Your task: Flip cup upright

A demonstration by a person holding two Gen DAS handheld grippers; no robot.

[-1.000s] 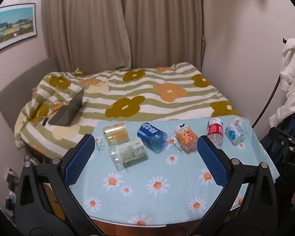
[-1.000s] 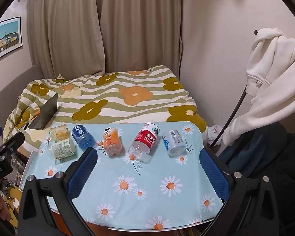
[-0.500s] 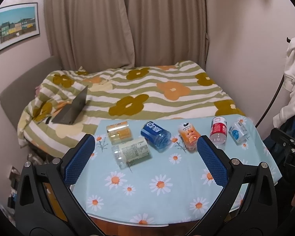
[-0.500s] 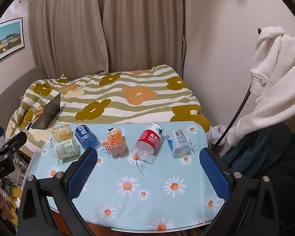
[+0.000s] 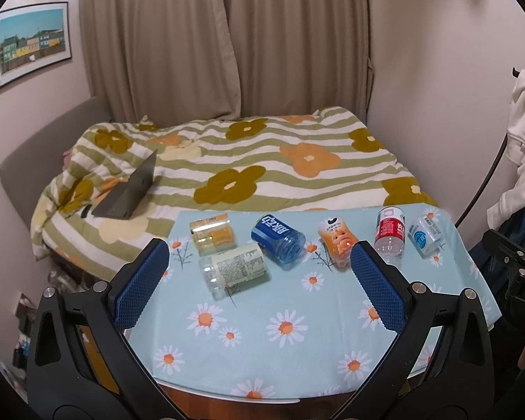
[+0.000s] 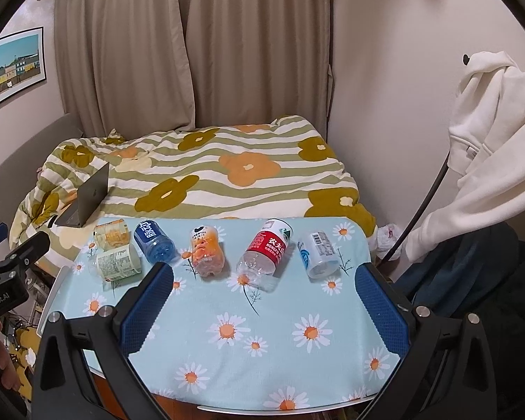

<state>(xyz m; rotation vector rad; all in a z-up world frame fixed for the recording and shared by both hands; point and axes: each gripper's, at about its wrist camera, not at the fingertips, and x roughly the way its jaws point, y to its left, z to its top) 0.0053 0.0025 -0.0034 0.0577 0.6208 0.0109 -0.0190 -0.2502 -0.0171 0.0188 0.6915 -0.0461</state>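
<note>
Both tools, left (image 5: 259, 266) and right (image 6: 264, 290), are spread wide and grip nothing. Six bottles, including the red-labelled bottle (image 6: 267, 250), lie sideways on the worktop (image 6: 262, 350).

The red-labelled bottle (image 6: 267, 253), mid-frame in the right wrist view, reads "NONGFU"; the black gripper body (image 6: 3, 285) at left edge reads "nRobot.AI".

The left gripper (image 5: 259, 273) hung wide open and empty above the near part of a table under a daisy-print cloth (image 5: 287, 350). Six containers lay on their sides along the far half: a yellow cup (image 5: 211, 236), a pale green-labelled one (image 5: 232, 269) just in front of it, a blue one (image 5: 276, 241), an orange one (image 5: 337, 241), a red-labelled bottle (image 5: 388, 234) and a white-and-blue one (image 5: 424, 235). Behind the table stood a bed with a flowered striped quilt (image 5: 262, 168) bearing a half-open laptop (image 5: 129, 192).
</note>
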